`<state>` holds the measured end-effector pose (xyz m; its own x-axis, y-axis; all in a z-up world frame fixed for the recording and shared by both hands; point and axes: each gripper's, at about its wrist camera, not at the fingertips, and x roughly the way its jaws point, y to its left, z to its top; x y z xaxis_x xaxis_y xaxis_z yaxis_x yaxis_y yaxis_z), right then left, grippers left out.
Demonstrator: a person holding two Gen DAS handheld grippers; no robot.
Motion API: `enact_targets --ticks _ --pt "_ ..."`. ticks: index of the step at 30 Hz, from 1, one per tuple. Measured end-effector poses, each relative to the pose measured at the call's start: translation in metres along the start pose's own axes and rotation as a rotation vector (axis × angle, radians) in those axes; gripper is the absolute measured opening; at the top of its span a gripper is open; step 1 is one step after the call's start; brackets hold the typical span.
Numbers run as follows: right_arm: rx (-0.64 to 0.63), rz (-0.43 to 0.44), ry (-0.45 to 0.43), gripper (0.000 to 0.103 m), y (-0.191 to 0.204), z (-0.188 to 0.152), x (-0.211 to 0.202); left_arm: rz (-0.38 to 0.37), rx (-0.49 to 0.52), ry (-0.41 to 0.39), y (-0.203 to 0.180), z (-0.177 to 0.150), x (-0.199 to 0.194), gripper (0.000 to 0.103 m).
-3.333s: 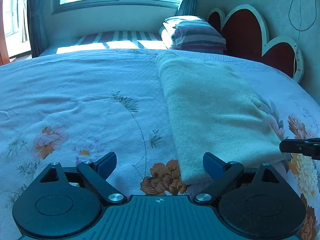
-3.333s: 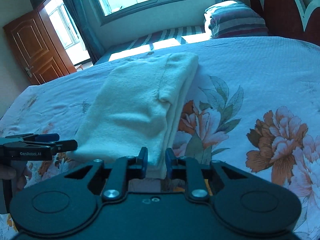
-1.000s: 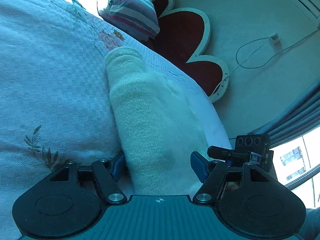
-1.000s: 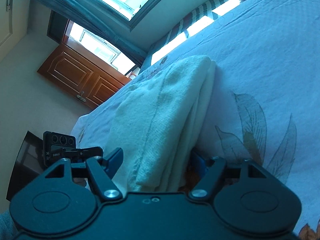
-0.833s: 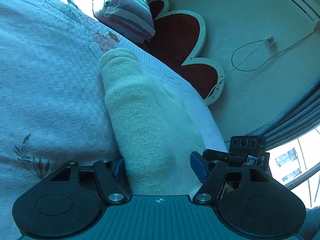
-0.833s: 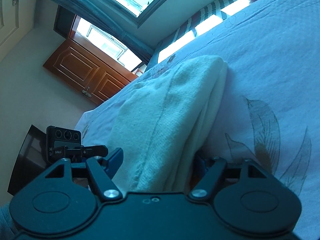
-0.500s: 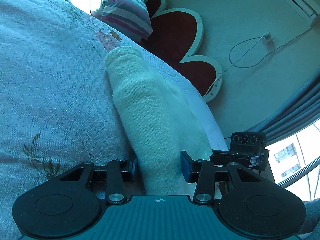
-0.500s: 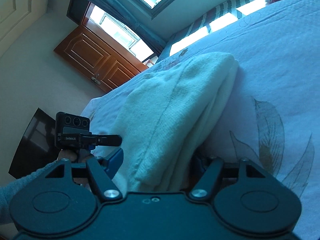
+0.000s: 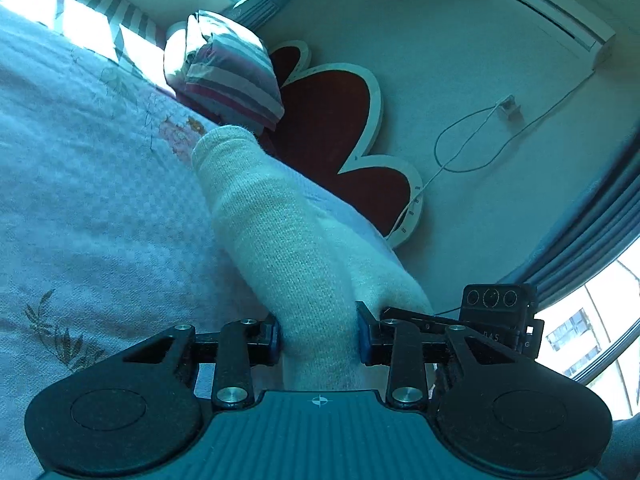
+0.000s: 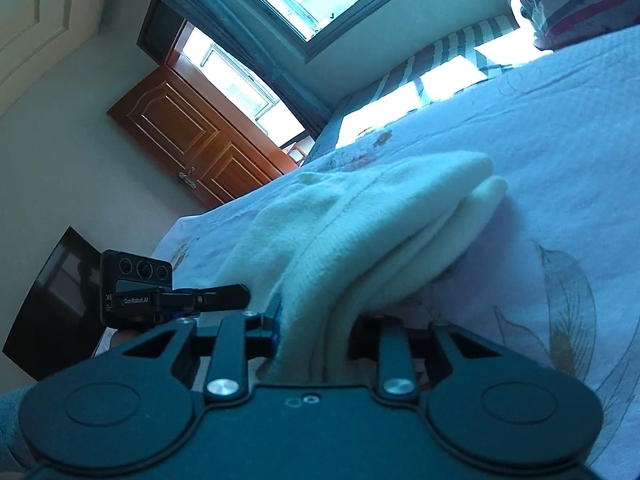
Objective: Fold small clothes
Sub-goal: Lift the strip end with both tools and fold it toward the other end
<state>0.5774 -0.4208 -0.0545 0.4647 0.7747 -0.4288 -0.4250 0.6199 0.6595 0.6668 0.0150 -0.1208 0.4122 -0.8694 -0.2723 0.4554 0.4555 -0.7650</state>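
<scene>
Garment (image 9: 280, 240) lies on the bed (image 9: 80, 200), near end raised and pinched at both corners; far end rests toward the headboard (image 9: 332, 128) edge. Left gripper (image 9: 318, 336) is closed on the left corner, cloth bunched between the pads; right gripper (image 10: 314, 330) is closed on the right corner, several layers caught. Step judged: near end to be carried over to the far end; both corners should be lifted level and kept taut, layers kept aligned, near edge laid flush on the far edge before release. No containers seen.
</scene>
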Motion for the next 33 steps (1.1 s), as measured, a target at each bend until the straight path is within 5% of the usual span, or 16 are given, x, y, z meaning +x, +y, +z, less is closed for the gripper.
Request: enact_targets --ticks 11,21,26,33 --pt "-0.216 0.015 -0.127 0.027 0.153 0.006 -0.053 -0.046 0.223 -0.119 -0.119 0.006 -0.136 0.035" --pt "-0.418 -0.018 -0.274 0.027 0.315 -0.043 -0.109 -0.113 0.418 -0.183 -0.221 -0.018 -0.281 0.035" --pt "-0.466 -0.036 -0.311 0.027 0.356 -0.064 -0.119 -0.118 0.447 -0.186 -0.236 -0.027 -0.313 0.035" --pt "-0.441 -0.063 -0.279 0.027 0.347 -0.059 -0.095 -0.088 0.379 -0.17 -0.196 -0.022 -0.289 0.035"
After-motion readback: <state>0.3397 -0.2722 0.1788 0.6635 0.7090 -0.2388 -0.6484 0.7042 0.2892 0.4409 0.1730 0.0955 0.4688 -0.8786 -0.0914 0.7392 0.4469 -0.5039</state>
